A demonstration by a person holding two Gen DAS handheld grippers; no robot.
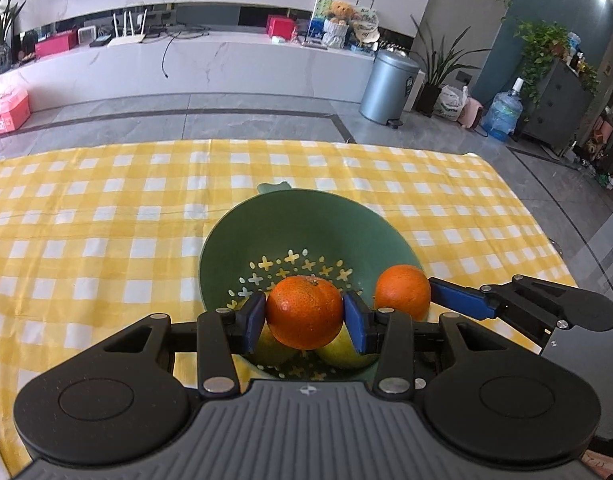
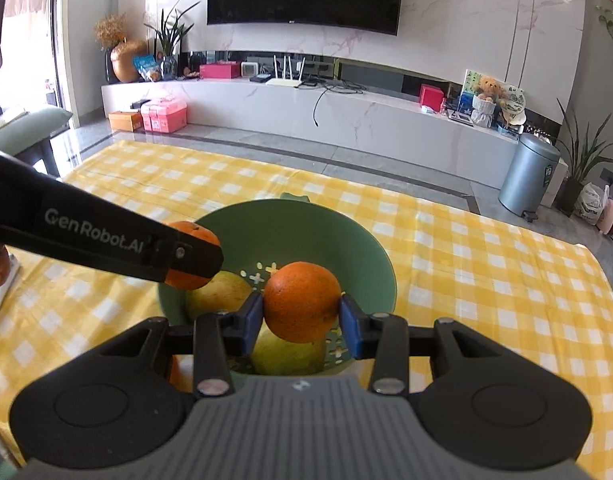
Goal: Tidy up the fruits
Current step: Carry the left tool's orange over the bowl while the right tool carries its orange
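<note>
A green perforated bowl [image 1: 266,224] sits on the yellow checked tablecloth, and also shows in the right wrist view [image 2: 346,232]. Two yellow-green fruits [image 1: 342,354] [image 2: 222,292] lie in it. My left gripper [image 1: 304,314] is shut on an orange [image 1: 304,312] and holds it over the bowl's near side. My right gripper [image 2: 301,308] is shut on a second orange [image 2: 302,306], also over the bowl. That second orange shows in the left wrist view [image 1: 402,290] at the bowl's right rim. The left gripper's orange peeks out behind its finger in the right wrist view [image 2: 194,256].
The yellow checked tablecloth [image 1: 106,220] covers the table around the bowl. The table's far edge meets a grey tiled floor. A white flat object [image 2: 2,288] lies at the table's left edge. A grey bin [image 1: 388,86] stands on the floor beyond.
</note>
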